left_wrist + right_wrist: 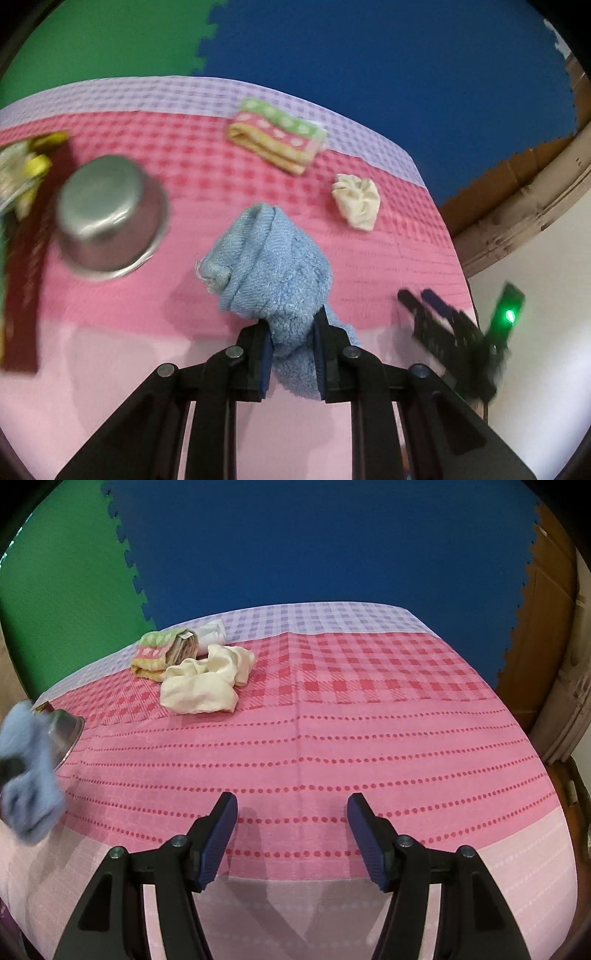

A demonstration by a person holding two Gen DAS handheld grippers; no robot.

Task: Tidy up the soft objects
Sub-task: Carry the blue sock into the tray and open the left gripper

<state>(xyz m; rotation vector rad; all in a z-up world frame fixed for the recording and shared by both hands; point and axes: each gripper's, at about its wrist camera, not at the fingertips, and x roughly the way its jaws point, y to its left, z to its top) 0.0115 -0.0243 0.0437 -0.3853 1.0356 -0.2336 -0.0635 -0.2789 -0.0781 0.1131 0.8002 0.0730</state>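
wrist views, low over tablecloth (shared)

Two grippers: the left gripper and the right gripper.

Three soft cloths sit around one steel bowl, which lies upside down. One blue towel is just right of the bowl. One folded patterned towel lies beyond the bowl and to its right. One cream cloth is farther right of the bowl. A white bundle behind the patterned towel may be a fourth; too little shows to tell.

One dark red strip lies left of the bowl, with yellow-and-white blurred items beyond it; their number cannot be told.

One pink tablecloth lies under the bowl.
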